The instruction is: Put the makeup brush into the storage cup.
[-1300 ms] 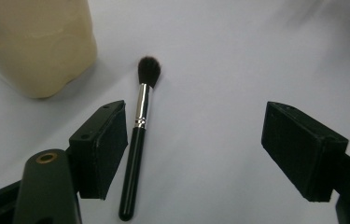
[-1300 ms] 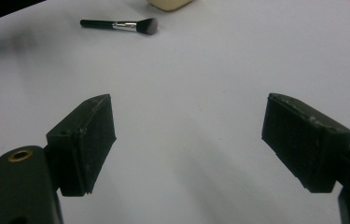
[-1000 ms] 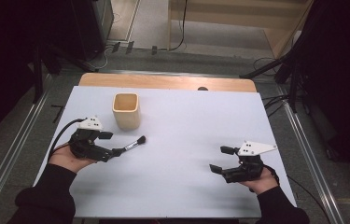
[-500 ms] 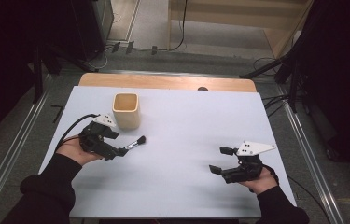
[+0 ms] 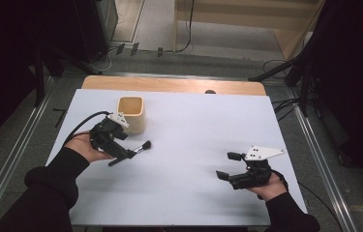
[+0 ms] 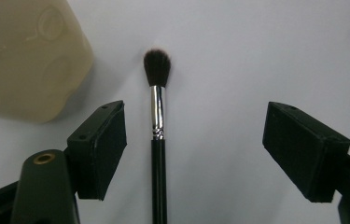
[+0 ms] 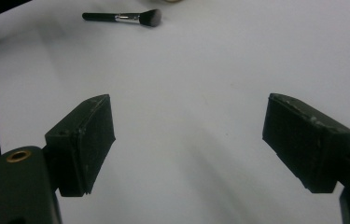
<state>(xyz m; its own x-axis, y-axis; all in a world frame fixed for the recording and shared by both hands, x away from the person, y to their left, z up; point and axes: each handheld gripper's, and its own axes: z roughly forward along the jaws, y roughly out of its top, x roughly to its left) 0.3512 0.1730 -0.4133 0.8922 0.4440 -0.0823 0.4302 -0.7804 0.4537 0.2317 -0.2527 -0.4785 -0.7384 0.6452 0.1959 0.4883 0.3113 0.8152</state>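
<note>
Broadly: white surface [image 5: 189,145]; beige cup [image 5: 131,114] near left side; left hand-held gripper [image 6: 193,140] spread wide, straddling makeup brush [image 6: 158,135] lying flat beside cup, untouched; right hand-held gripper [image 7: 189,144] spread, well apart; brush: black handle, silver ferrule, dark rounded bristles

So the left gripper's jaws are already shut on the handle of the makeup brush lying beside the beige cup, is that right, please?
Not quite. The left gripper is open: in the left gripper view its jaws stand wide apart on either side of the makeup brush, touching nothing. The brush does lie on the table beside the beige cup, its handle between the jaws, nearer one of them.
</note>
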